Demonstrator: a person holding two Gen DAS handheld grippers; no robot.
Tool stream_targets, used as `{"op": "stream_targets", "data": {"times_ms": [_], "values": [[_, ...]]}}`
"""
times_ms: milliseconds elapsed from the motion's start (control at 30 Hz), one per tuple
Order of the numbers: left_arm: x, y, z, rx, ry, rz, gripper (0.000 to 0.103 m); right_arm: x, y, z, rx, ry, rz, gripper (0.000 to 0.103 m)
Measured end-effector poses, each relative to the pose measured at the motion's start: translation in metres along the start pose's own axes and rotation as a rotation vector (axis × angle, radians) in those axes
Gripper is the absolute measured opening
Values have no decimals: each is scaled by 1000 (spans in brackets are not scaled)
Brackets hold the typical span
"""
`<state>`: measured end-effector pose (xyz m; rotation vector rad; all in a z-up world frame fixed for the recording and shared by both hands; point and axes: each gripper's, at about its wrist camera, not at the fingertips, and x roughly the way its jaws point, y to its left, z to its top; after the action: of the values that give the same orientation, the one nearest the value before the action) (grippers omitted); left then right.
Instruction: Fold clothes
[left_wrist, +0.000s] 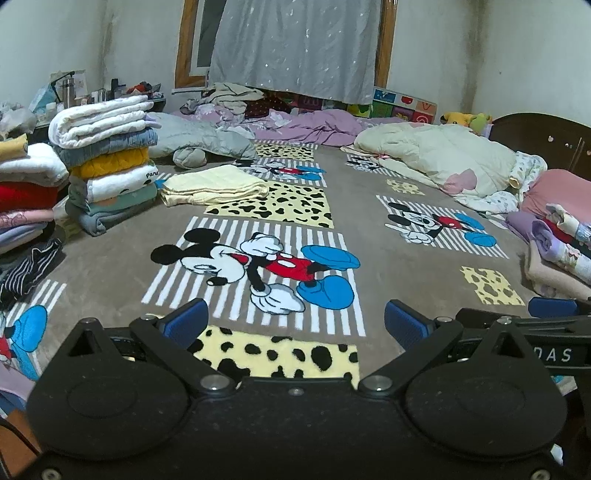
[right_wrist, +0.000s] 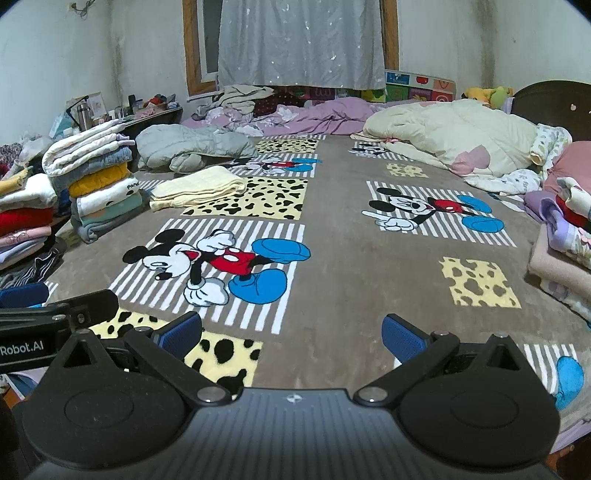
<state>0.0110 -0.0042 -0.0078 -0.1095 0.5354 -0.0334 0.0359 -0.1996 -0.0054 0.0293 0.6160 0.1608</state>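
Observation:
My left gripper (left_wrist: 295, 323) hangs open over the cartoon-mouse blanket (left_wrist: 369, 236), with nothing between its blue pads. My right gripper (right_wrist: 291, 334) is open too, side by side with the left one, and holds nothing. A folded pale yellow cloth (left_wrist: 214, 190) (right_wrist: 197, 192) lies on the blanket at the far left, well ahead of both grippers. Beside it stands a tall stack of folded clothes (left_wrist: 110, 166) (right_wrist: 99, 177). A lower stack of folded clothes (left_wrist: 561, 251) (right_wrist: 561, 236) sits at the right edge.
More folded piles (left_wrist: 26, 192) line the left edge. Rumpled quilts lie at the back: grey (left_wrist: 199, 142), purple (left_wrist: 314, 127) and cream (left_wrist: 439, 155). A dark headboard (left_wrist: 546, 136) stands at the far right, and a grey curtain (left_wrist: 295, 48) hangs on the back wall.

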Motion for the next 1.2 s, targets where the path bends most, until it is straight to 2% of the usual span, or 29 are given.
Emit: {"op": "stream_targets", "data": {"times_ms": [267, 467, 600, 733, 933, 1100, 1200], "values": [[27, 8, -7, -32, -10, 5, 103, 32, -3, 1, 9, 27, 25, 103], [48, 22, -10, -64, -55, 33, 103, 63, -7, 3, 94, 15, 101, 103], [63, 40, -3, -90, 0, 22, 103, 81, -11, 6, 126, -26, 156, 103], [72, 68, 8, -115, 23, 53, 103, 108, -12, 13, 121, -50, 206, 103], [74, 120, 22, -148, 0, 167, 103, 160, -20, 21, 170, -21, 377, 103], [69, 170, 32, -193, -20, 279, 103, 198, -13, 19, 99, -61, 442, 103], [66, 196, 35, -222, -27, 337, 103, 221, -10, 8, 71, -52, 466, 103]]}}
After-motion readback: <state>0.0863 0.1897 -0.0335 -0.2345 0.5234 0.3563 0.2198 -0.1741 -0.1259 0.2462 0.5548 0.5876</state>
